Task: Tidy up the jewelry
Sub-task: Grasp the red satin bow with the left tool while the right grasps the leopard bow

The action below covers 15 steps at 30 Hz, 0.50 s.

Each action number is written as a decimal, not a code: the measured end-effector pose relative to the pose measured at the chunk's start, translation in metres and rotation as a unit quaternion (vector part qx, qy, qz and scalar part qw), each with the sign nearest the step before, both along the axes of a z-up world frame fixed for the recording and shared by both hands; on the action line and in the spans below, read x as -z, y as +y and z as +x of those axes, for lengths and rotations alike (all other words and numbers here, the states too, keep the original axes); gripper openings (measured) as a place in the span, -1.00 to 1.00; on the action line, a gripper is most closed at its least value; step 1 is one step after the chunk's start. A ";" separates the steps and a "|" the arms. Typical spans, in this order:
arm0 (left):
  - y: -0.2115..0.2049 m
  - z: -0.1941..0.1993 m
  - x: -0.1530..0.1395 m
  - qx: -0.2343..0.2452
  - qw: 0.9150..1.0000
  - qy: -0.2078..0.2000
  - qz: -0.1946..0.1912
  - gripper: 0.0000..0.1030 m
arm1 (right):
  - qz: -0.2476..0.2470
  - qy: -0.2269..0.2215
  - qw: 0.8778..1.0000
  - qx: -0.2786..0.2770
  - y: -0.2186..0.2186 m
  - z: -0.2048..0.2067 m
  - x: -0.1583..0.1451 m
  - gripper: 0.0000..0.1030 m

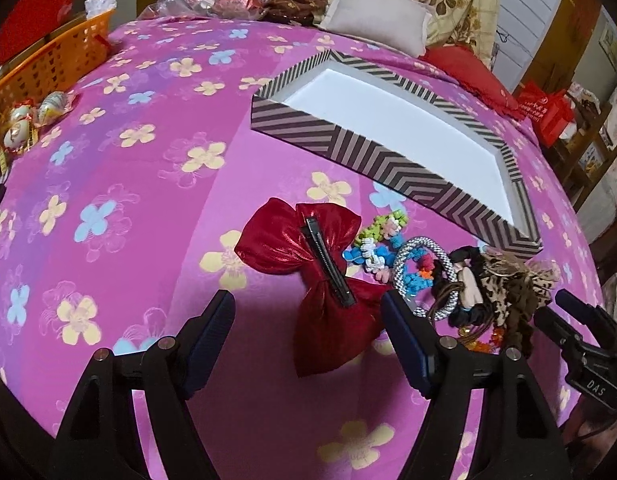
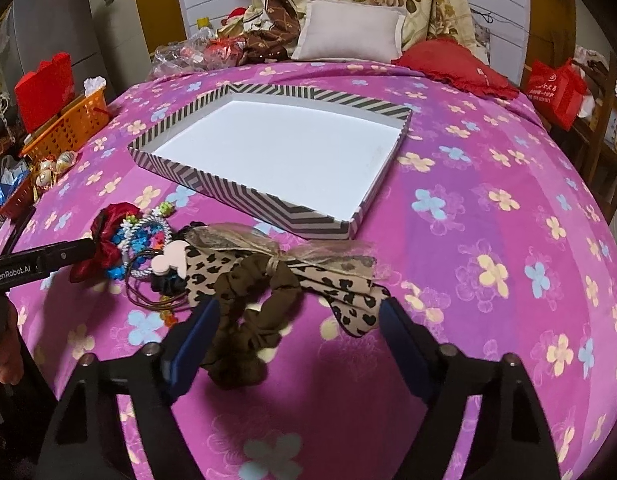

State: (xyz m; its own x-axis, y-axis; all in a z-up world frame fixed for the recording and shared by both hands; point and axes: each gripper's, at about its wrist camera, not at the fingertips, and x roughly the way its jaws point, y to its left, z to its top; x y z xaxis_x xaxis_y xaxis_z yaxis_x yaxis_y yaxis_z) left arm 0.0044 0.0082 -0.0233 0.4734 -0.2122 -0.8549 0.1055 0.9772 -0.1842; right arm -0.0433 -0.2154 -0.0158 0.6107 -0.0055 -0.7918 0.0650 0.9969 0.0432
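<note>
A pile of hair accessories lies on the pink flowered bedspread. A red satin bow clip (image 1: 308,280) lies clip side up, partly between the fingers of my open left gripper (image 1: 308,312). Beside it are colourful beaded bands (image 1: 378,246), a silver ring band (image 1: 424,276) and a leopard-print bow (image 1: 508,284). In the right wrist view my open right gripper (image 2: 296,320) has a brown scrunchie (image 2: 252,320) and the leopard bow (image 2: 308,276) between its fingers. A striped shallow box (image 2: 244,196) with a white inside stands empty behind the pile.
An orange basket (image 2: 72,124) and wrapped ornaments (image 2: 52,168) sit at the bed's left edge. A grey pillow (image 2: 348,32), red cushion (image 2: 456,68) and folded quilt lie at the head. A red bag (image 2: 556,88) stands at right.
</note>
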 end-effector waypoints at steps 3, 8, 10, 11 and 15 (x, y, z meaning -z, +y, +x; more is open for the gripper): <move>0.000 0.003 0.004 -0.003 1.000 0.003 0.004 0.07 | 0.005 0.007 1.000 0.002 -0.003 0.007 0.005 0.45; 0.001 0.007 0.008 -0.009 1.000 0.007 0.007 0.07 | 0.000 0.015 1.000 -0.006 -0.001 0.017 0.013 0.45; 0.001 0.008 0.011 -0.011 1.000 0.010 0.008 0.07 | 0.004 0.017 1.000 -0.011 0.000 0.019 0.016 0.34; 0.001 0.008 0.010 -0.011 1.000 0.007 0.009 0.02 | 0.010 0.018 1.000 -0.014 0.000 0.019 0.018 0.26; 0.001 0.007 0.010 -0.006 1.000 0.002 0.005 -0.50 | 0.026 0.008 0.999 -0.017 -0.001 0.016 0.021 -0.09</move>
